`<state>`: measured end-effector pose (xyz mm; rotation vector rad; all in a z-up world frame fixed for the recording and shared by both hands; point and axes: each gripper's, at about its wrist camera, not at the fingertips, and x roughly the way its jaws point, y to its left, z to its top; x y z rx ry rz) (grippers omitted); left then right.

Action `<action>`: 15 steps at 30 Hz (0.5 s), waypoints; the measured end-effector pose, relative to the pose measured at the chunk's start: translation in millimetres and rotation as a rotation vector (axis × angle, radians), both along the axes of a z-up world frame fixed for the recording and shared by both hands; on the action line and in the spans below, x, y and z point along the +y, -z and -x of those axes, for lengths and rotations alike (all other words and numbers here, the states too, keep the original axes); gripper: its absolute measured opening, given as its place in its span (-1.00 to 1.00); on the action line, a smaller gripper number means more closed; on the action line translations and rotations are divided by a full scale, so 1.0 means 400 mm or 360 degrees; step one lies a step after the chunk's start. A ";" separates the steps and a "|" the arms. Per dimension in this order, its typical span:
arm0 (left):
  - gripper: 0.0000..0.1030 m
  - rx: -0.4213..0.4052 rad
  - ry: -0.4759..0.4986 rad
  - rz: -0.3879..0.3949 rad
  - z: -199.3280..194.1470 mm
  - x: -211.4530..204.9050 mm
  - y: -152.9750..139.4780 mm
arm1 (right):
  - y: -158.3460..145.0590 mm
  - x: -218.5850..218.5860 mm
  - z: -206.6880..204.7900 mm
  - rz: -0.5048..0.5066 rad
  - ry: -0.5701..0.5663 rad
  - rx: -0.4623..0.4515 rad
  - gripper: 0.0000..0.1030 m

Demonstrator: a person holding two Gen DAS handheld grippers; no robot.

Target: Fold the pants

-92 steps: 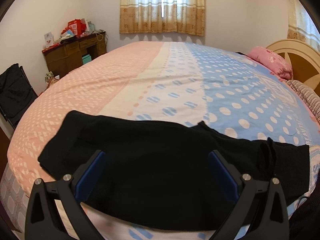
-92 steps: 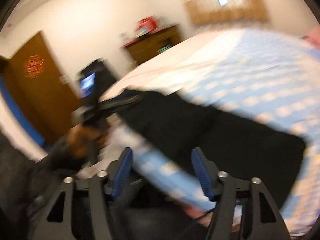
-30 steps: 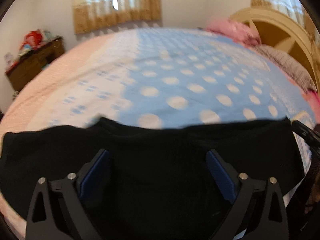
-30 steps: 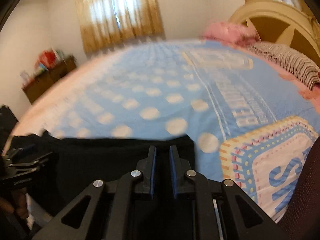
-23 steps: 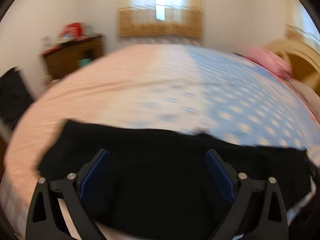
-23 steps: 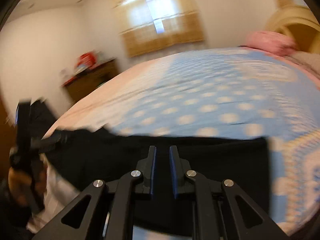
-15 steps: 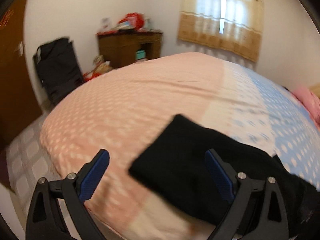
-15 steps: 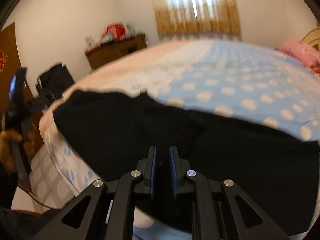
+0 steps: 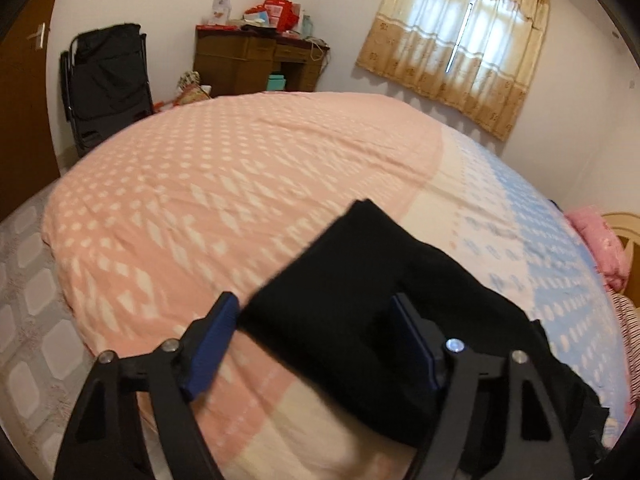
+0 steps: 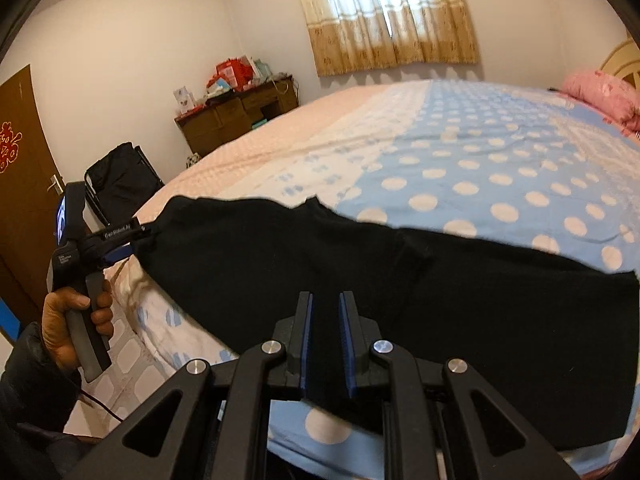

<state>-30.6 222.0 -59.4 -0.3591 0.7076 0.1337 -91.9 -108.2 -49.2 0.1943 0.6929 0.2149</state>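
Right tool (image 10: 324, 336) is pinching the near edge of black pants (image 10: 460, 292) spread along the bed (image 10: 480, 152) edge. Left tool (image 9: 316, 336), spread wide, straddles a pant leg end. Its contact is unclear.

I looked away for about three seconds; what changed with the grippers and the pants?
The right gripper, open then, has shut on the near edge of the black pants. The left gripper swung left to the pants' end, its jaws narrower but still open around the cloth. The pants remain on the bed.
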 end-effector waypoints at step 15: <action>-0.49 0.0028 0.0067 -0.0075 -0.025 -0.042 -0.004 | -0.009 -0.042 0.026 -0.0090 0.0101 -0.0026 -0.72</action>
